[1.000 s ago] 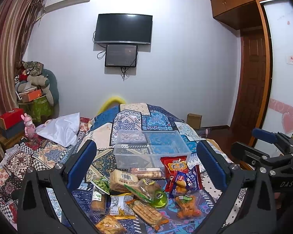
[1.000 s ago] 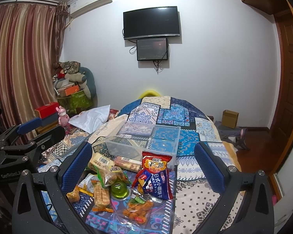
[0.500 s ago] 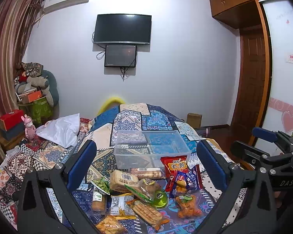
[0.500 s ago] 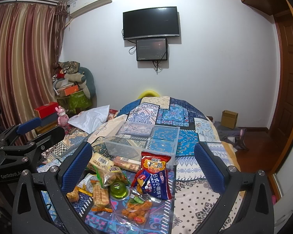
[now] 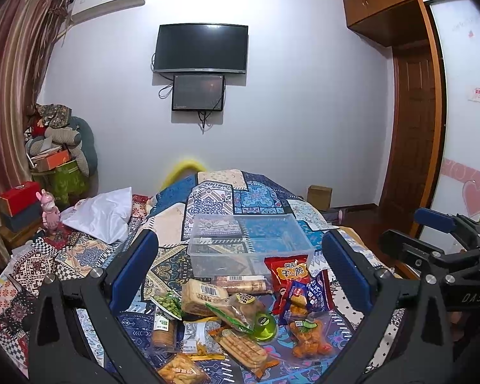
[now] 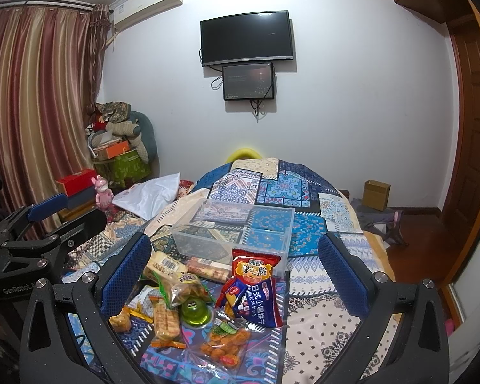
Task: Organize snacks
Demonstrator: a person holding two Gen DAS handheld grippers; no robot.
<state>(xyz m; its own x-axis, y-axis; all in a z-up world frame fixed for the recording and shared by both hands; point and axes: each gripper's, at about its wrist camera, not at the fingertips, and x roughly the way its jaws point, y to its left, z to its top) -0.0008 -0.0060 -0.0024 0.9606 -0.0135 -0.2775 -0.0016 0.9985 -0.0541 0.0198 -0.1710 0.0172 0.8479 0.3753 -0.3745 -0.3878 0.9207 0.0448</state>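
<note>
A pile of snack packets lies on the patterned bedspread in front of a clear plastic bin (image 5: 249,246), also in the right wrist view (image 6: 236,233). The pile holds a red chip bag (image 5: 288,270) (image 6: 256,268), a blue biscuit bag (image 5: 307,294) (image 6: 256,300), a green jelly cup (image 5: 265,326) (image 6: 196,312) and several wrapped biscuits. The bin looks empty. My left gripper (image 5: 240,272) is open and empty, above the pile. My right gripper (image 6: 233,272) is open and empty, above the same pile.
The bedspread (image 6: 304,192) covers the bed. A white bag (image 5: 102,211) lies at the left. Boxes and a pink toy (image 5: 49,211) stand beside the curtain. A cardboard box (image 6: 376,195) sits on the floor at the right, near a wooden door (image 5: 412,134).
Both views have shifted very slightly. Both grippers stay open and nothing on the bed has moved.
</note>
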